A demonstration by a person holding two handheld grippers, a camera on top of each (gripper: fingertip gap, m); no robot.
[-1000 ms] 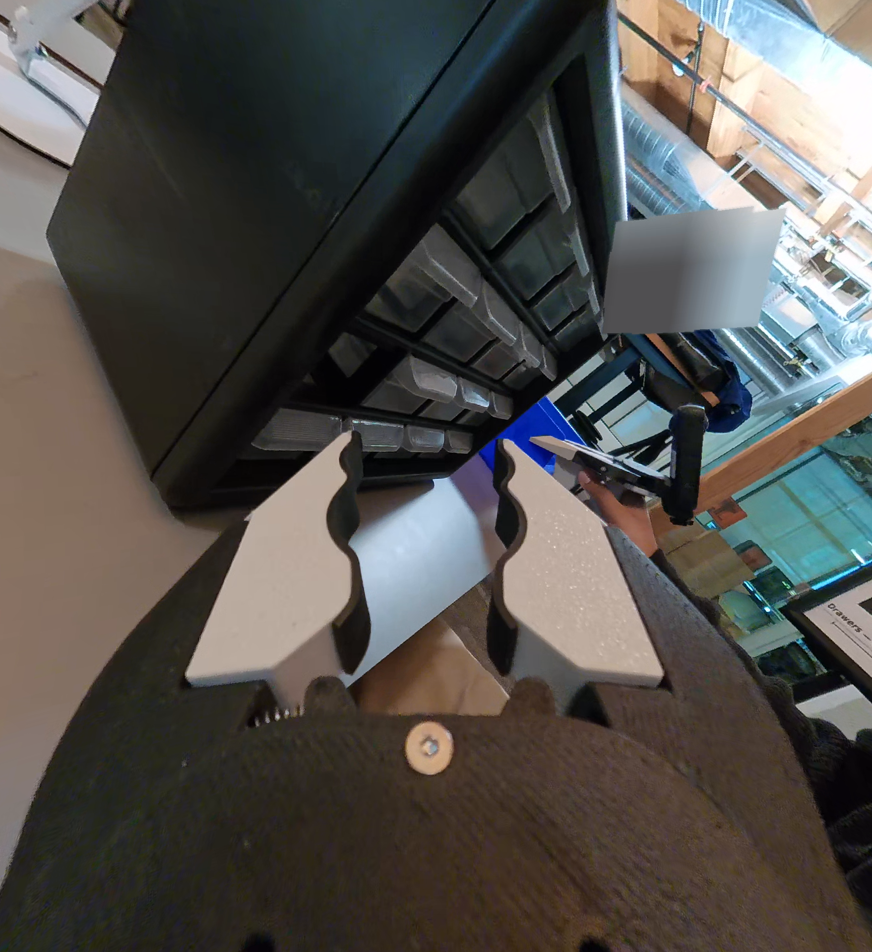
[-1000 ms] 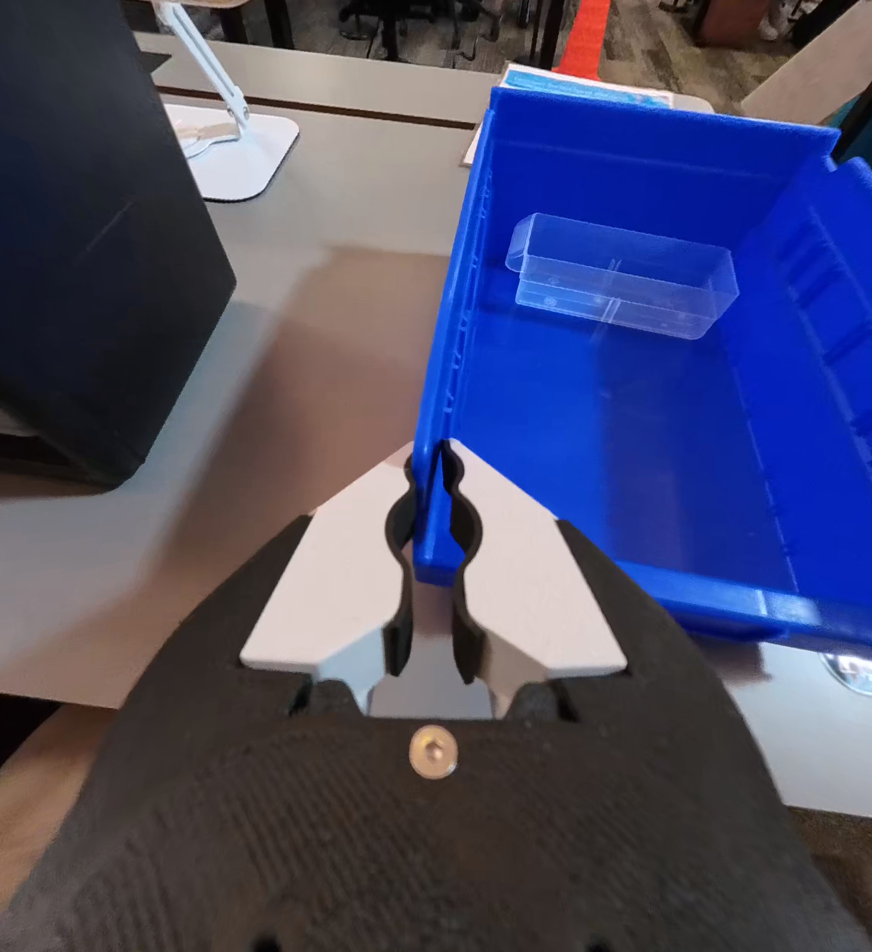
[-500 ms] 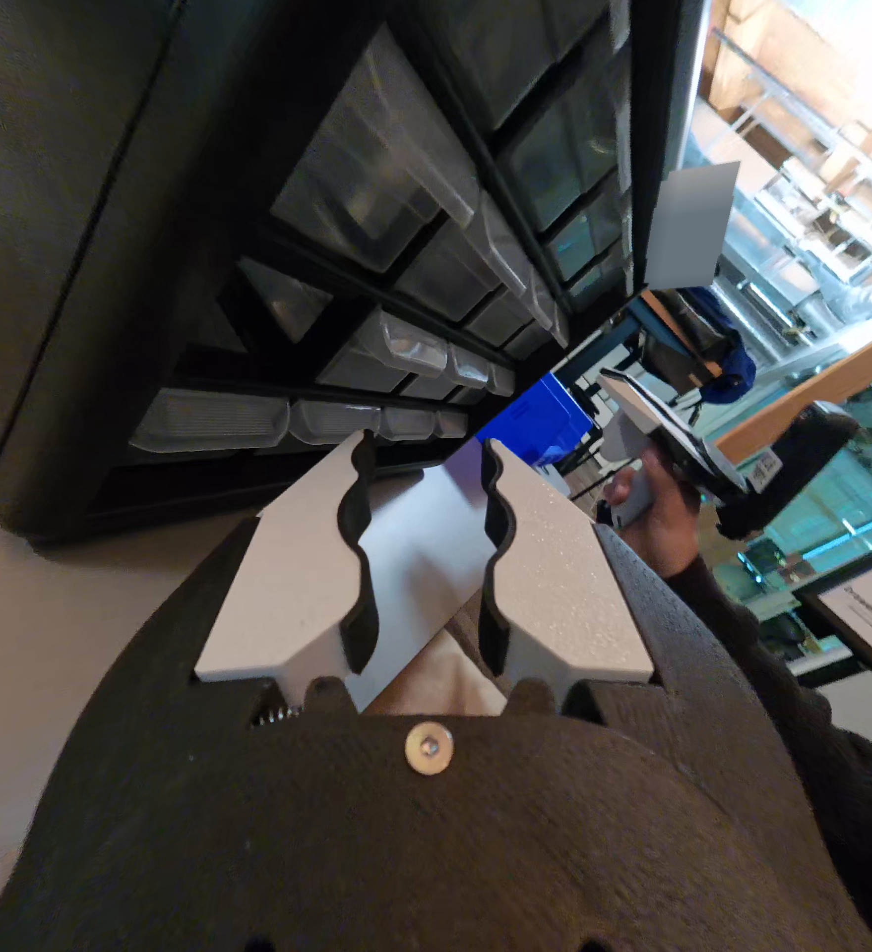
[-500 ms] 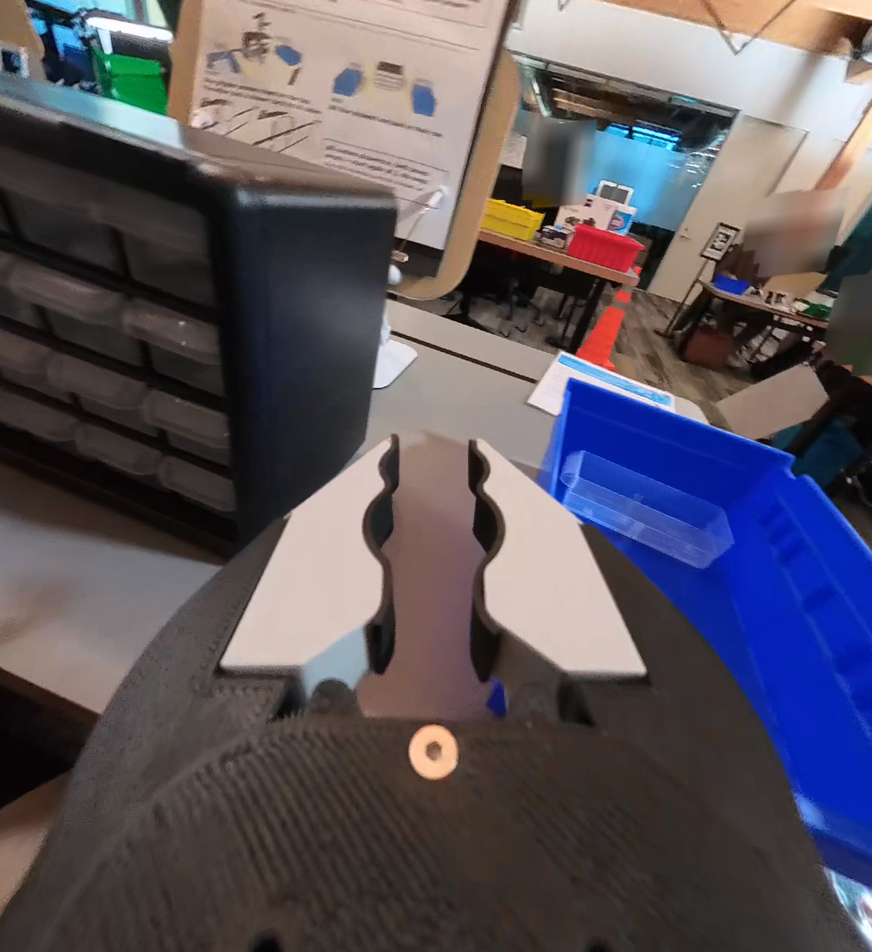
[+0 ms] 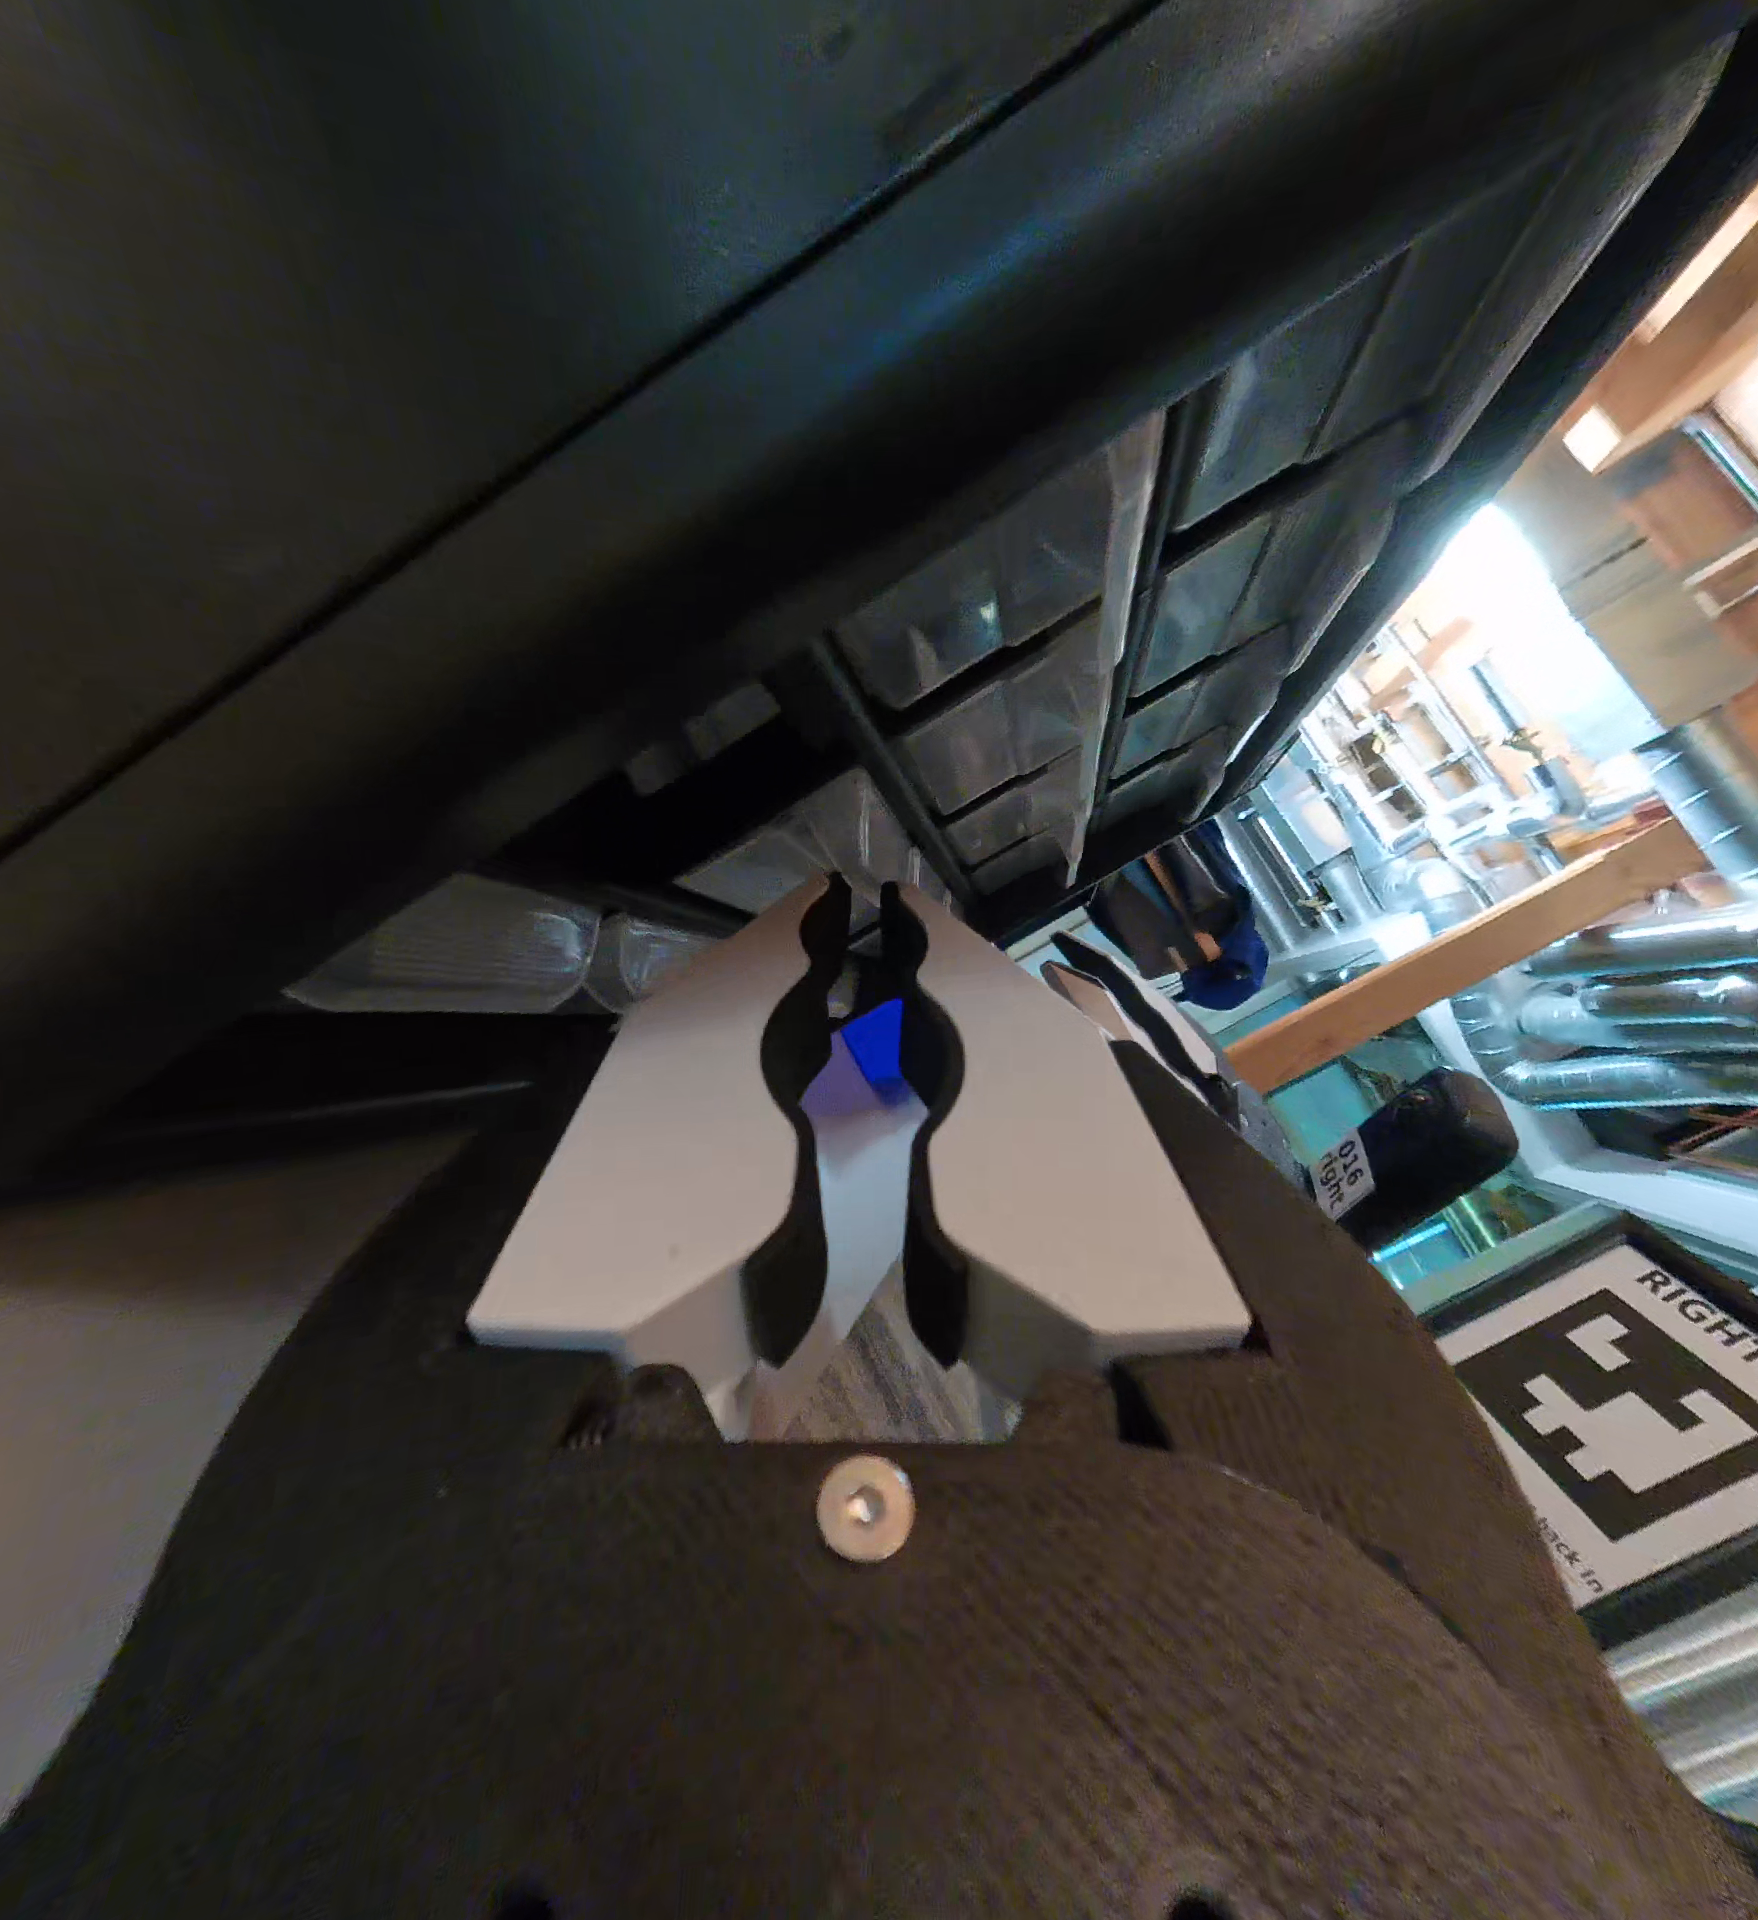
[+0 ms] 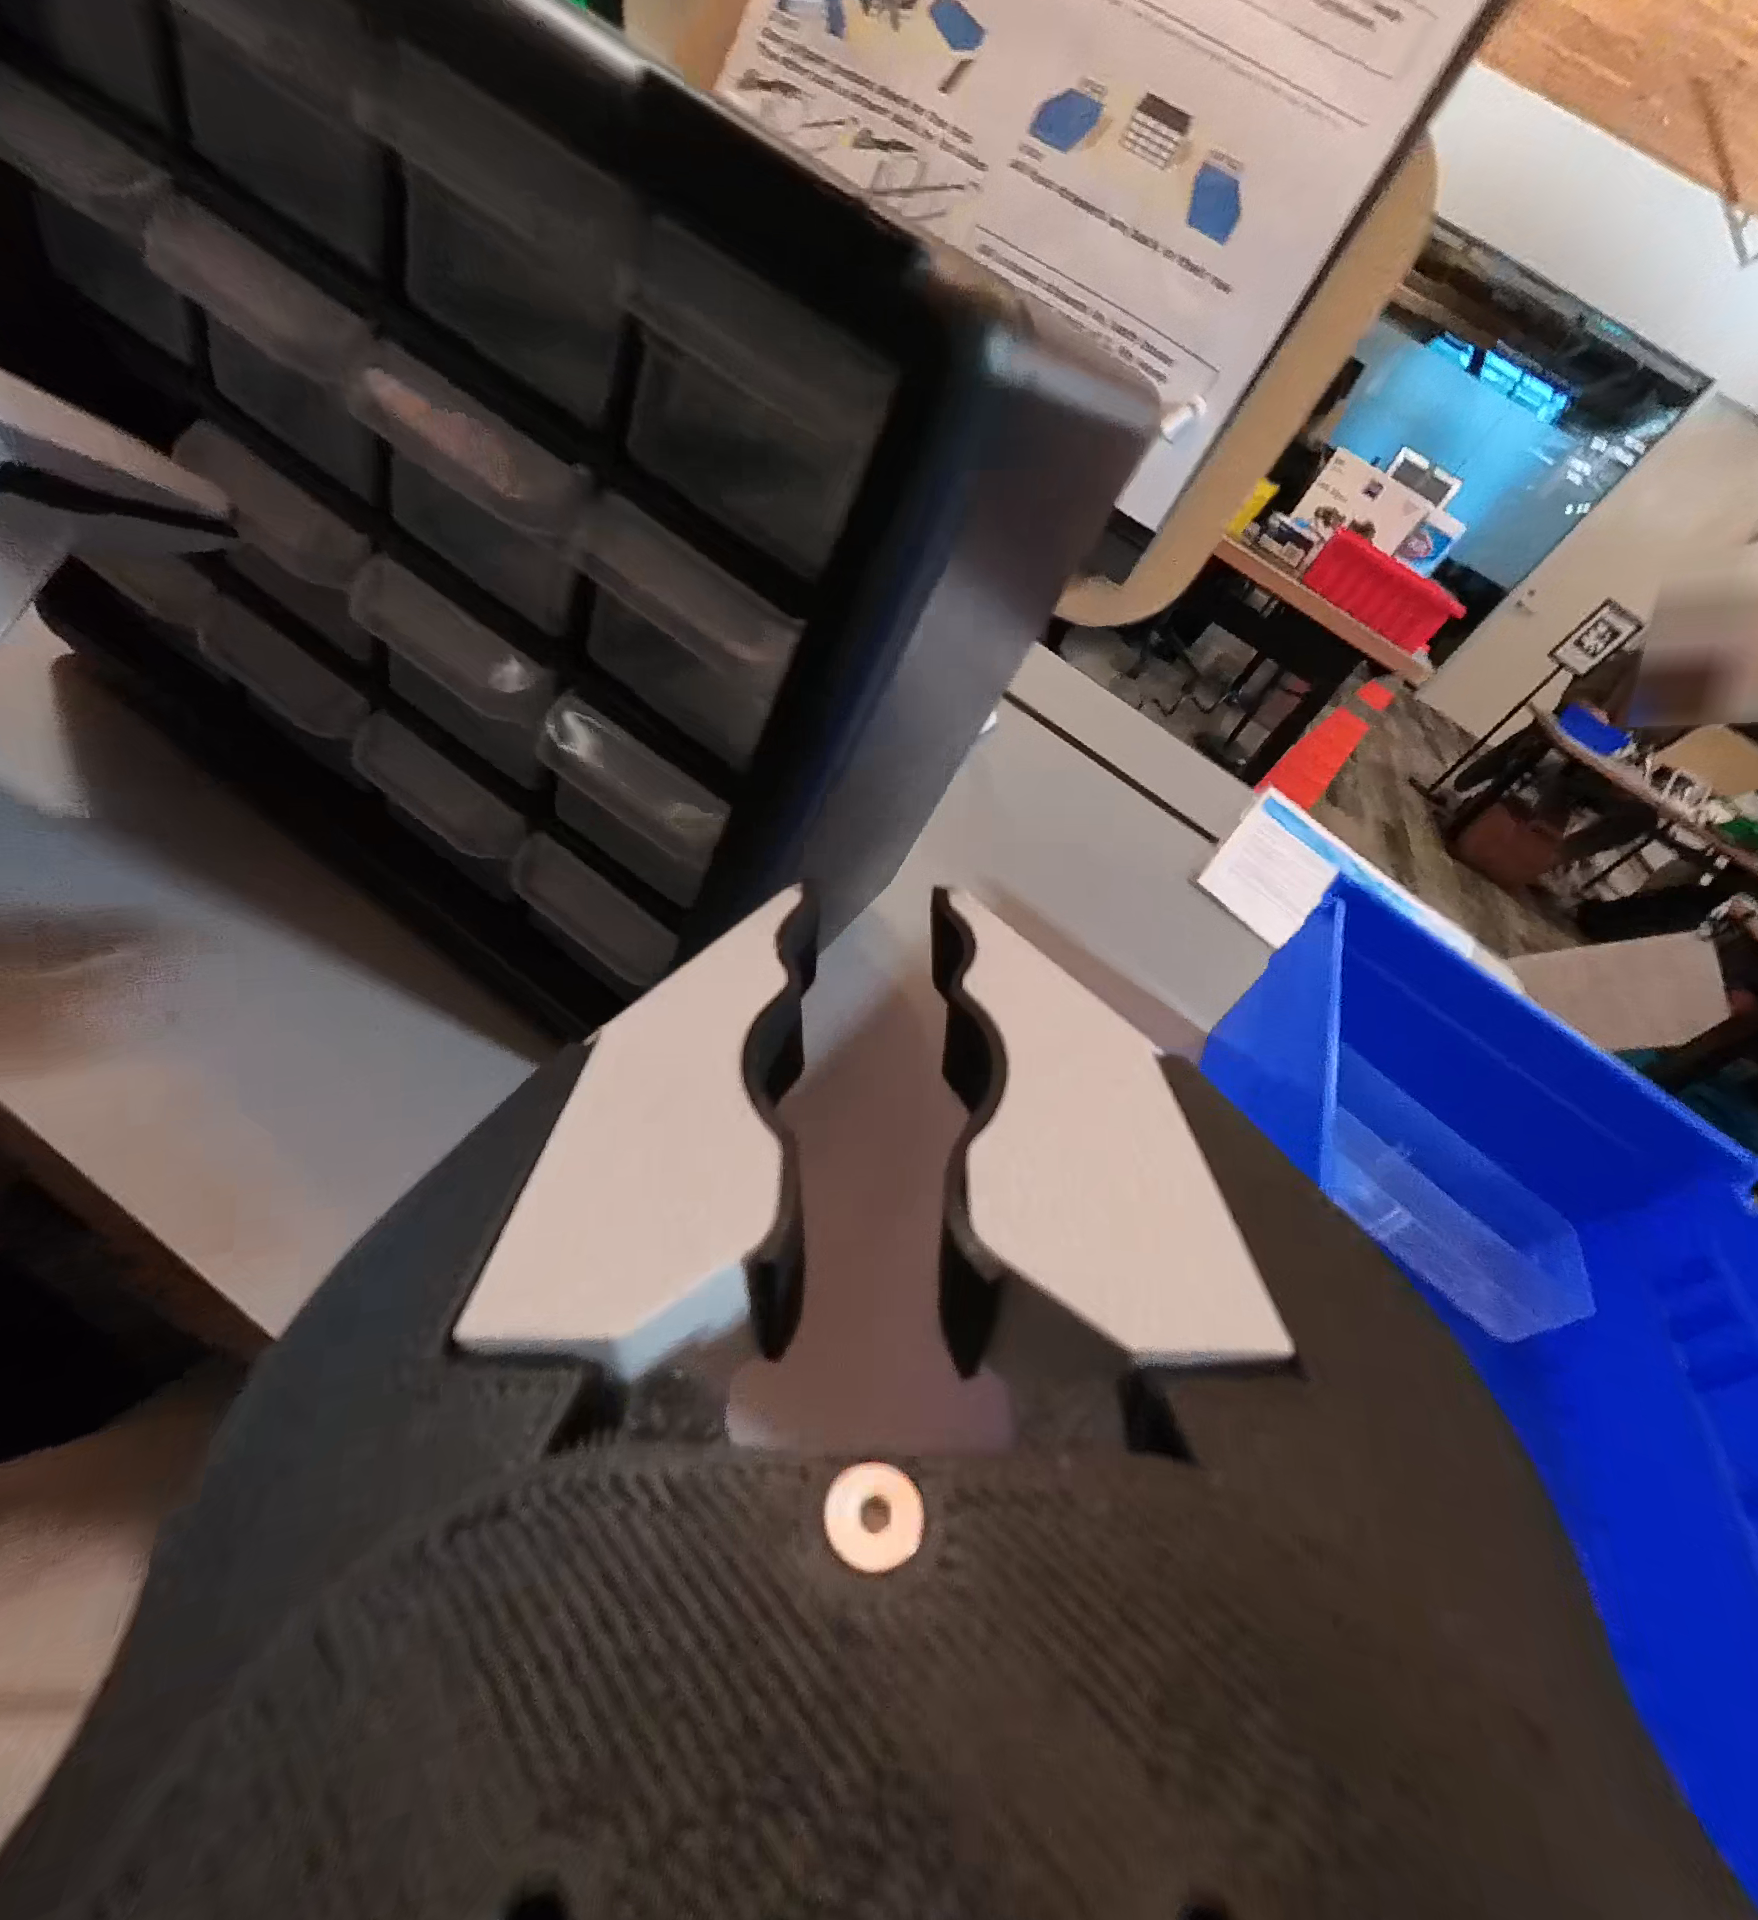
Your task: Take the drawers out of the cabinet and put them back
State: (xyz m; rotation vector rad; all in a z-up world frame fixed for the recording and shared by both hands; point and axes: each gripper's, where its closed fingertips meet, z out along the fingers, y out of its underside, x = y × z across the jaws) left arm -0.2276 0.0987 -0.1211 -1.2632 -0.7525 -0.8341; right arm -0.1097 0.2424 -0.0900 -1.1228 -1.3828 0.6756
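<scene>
- Since a second ago, left gripper (image 5: 862,896) has gone from wide apart beside the cabinet (image 5: 542,364) to nearly closed, tips at a clear drawer (image 5: 802,862) front in the lower rows; cannot tell if it is pinching it.
- Right gripper (image 6: 867,906) has let go of the blue bin (image 6: 1581,1091) rim; its jaws are parted and empty, aimed at the cabinet's right front corner.
- Bare grey table (image 6: 179,1018) lies in front of the cabinet; the bin sits just right of it.
- Cabinet is black, upright, with rows of clear drawers pushed in.
- One removed clear drawer (image 6: 1446,1236) lies inside the bin against its wall.
</scene>
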